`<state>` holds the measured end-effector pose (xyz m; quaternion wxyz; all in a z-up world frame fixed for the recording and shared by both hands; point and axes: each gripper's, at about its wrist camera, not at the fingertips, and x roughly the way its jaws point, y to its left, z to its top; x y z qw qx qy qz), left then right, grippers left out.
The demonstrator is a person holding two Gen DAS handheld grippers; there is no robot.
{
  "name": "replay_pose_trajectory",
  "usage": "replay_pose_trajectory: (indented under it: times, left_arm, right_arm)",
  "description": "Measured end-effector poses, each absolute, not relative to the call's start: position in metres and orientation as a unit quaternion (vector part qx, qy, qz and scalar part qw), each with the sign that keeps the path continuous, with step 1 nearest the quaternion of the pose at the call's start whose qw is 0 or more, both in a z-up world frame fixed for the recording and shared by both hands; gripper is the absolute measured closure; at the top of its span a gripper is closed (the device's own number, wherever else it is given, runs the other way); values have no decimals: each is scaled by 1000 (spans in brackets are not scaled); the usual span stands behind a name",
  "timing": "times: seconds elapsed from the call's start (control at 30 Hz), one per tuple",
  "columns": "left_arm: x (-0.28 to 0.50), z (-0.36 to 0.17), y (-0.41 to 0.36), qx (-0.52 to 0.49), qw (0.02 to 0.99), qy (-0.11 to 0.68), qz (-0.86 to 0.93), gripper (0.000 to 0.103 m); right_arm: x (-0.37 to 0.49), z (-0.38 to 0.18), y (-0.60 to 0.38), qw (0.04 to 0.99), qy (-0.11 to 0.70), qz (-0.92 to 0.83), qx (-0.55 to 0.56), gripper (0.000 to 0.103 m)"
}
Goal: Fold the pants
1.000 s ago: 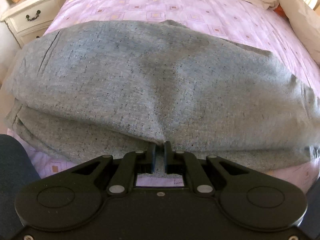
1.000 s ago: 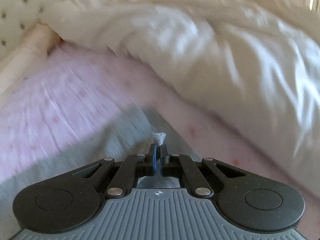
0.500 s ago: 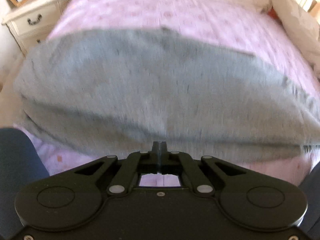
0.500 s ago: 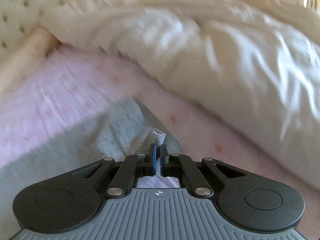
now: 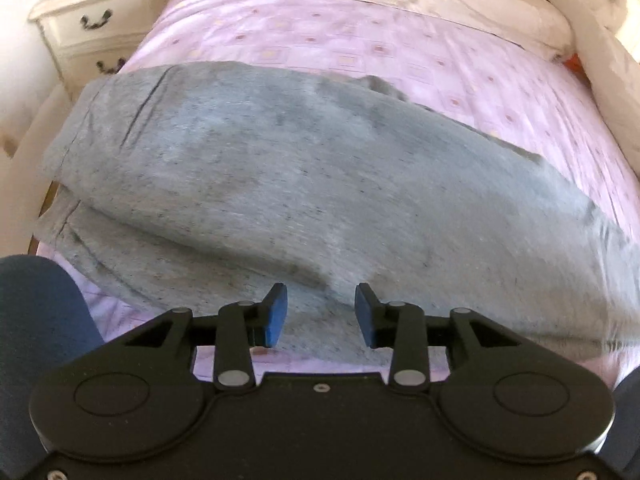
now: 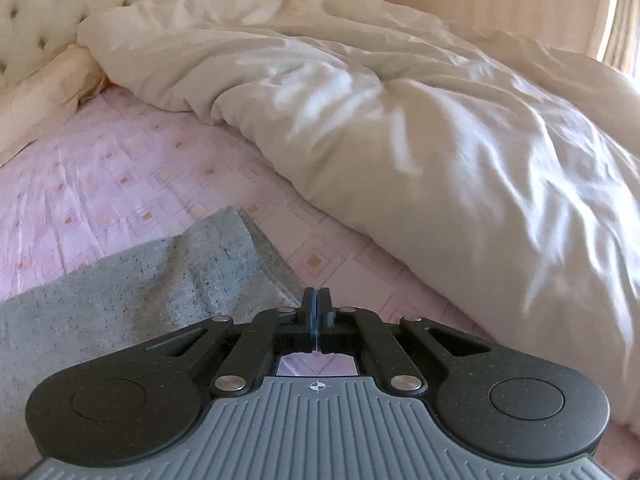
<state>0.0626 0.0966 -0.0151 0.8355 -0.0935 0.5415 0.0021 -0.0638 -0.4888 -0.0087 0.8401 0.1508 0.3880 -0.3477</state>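
Bed: pink patterned sheet, carrying all items. A white duvet lay heaped along its far side in the right wrist view, with a pillow at the head end.

Pants: grey marl knit, lying lengthwise along the near edge of the bed, already doubled leg over leg, the lower layer showing beneath the upper at the left end. Judged soft, light and limp, with no stiffness to hold a crease; likely to sag and drag on the sheet unless lifted at two points. Best taken at hems or corners, pinching both layers together. One end lay just beside the right tool.

Nightstand: cream, by the bed's left head corner, with a framed picture on top.

Left gripper: jaws spread wide, over the pants' near edge, holding nothing.

Right gripper: jaws pressed together, with no cloth visible between them.

Brands, labels, writing: none legible on any item.
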Motion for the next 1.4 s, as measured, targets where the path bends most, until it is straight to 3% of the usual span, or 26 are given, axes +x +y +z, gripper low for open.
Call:
replay_pose_trajectory:
  times: [0.13,0.23,0.4,0.57,0.6,0.63,0.67,0.73,0.93,1.03,1.13,1.2,1.4]
  left_arm:
    - [68,-18,109,-117,828,548,13,56]
    - [76,-28,113,-143,814,563,20,43]
    - [81,-40,111,-178,798,575,15,40]
    - [95,-45,107,-195,792,578,14,38]
    - [98,-47,106,-200,791,578,16,38]
    - [100,-48,105,-207,790,578,16,51]
    - [102,-49,103,-206,788,580,20,84]
    - [101,-47,103,-215,790,574,23,94]
    - [73,-22,97,-195,814,547,18,95]
    - [67,-24,98,-190,811,552,21,95]
    - [71,-32,101,-200,801,564,29,95]
    - [72,-34,100,-198,800,566,33,95]
    - [76,-35,93,-166,803,571,31,93]
  right_arm:
    - [-67,-3,-487,852,375,-328,160,102]
    - [-70,1,-483,862,364,-308,170,101]
    - [-74,-3,-494,859,349,-285,242,101]
    - [-77,-9,-509,852,332,-295,275,84]
    - [-76,-10,-512,851,332,-295,279,82]
    - [-75,-12,-515,850,334,-294,283,78]
    - [-74,-13,-517,850,334,-292,284,77]
    - [-67,-13,-519,856,334,-284,273,77]
    - [-35,-16,-530,877,335,-249,239,76]
    - [-17,-26,-538,878,348,-231,234,68]
    - [-3,-37,-541,870,383,-212,226,66]
    - [1,-38,-535,868,401,-205,209,97]
    - [10,-36,-535,859,418,-247,164,98]
